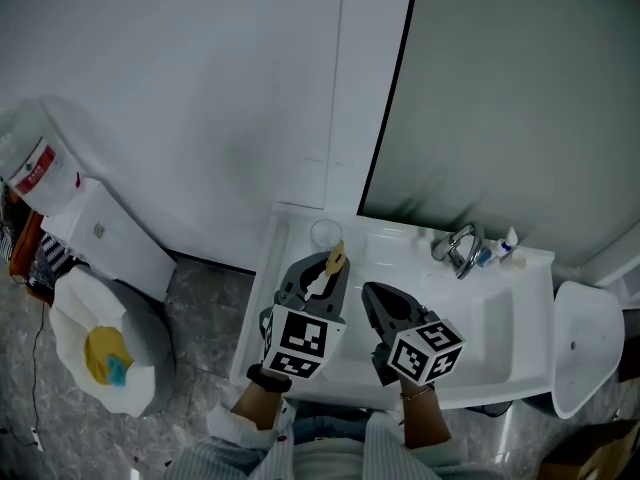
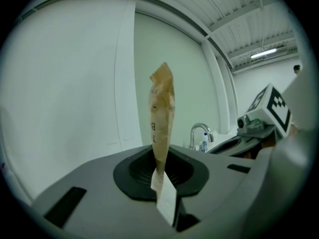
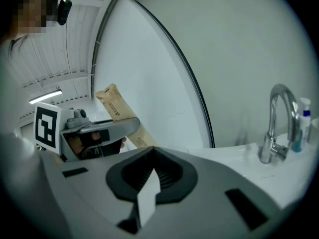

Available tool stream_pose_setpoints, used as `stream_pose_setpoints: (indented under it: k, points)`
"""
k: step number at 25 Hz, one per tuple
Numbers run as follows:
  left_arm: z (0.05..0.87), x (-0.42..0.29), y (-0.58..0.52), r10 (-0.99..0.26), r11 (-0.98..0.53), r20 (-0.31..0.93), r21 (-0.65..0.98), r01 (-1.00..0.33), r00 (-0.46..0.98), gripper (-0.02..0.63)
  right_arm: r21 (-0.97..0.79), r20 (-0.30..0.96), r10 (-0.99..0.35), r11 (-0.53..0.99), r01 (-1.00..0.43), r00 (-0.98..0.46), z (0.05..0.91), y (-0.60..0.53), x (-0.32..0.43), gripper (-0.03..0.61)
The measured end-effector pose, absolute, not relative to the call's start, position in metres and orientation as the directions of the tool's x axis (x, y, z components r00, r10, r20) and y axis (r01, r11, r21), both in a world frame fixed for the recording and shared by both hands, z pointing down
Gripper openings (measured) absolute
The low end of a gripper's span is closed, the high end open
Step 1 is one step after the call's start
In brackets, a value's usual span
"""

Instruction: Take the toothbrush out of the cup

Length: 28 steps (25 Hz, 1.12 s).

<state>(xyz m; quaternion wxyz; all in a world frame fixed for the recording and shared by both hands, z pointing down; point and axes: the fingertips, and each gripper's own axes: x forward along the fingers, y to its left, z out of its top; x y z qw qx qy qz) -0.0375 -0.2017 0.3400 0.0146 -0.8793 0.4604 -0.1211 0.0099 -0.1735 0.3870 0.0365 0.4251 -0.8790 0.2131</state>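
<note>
Grips the toothbrush [image 2: 161, 116] in the left hand-held gripper [image 2: 162, 180], with the jaws pressed together on the low end of its brown paper wrapper and the rest standing upright above them, leaning slightly. Shows no cup around the wrapper in the left gripper view, only the pale wall behind. In the head view, finds the clear cup [image 1: 325, 232] on the washbasin [image 1: 268, 258] near its back left corner, and the top of the wrapper just in front of it, apparently free of the rim. Holds nothing in the right hand-held gripper [image 3: 148, 185]: closed and empty, just beside the left one, nearer the middle of the front edge and well apart from the tap [image 3: 270, 133] at the back right.

Seems to be past the lifting out, or almost, so counts as the closing part of the task. Calls next for carrying the toothbrush fully clear of the cup without knocking the rim, as such a light cup could probably tip. After that, calls for choosing a bare place on the ledge of the washbasin to lay it down. Needs a steady pinch all the way, since thin paper may slip or bend.
</note>
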Motion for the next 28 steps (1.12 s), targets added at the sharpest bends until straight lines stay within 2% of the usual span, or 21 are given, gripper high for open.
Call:
stream_pose_setpoints:
  k: [15, 28]
  points:
    - [0.313, -0.04, -0.126, -0.821, -0.568, 0.129, -0.092, -0.818, 0.556, 0.041, -0.281, 0.186, -0.707, 0.627, -0.727, -0.682, 0.357, -0.126, 0.007, 0.011]
    - [0.324, -0.043, -0.096, -0.818, -0.57, 0.139, -0.068, -0.819, 0.558, 0.041, -0.246, 0.182, -0.681, 0.667, -0.703, -0.709, 0.348, -0.108, -0.001, 0.011]
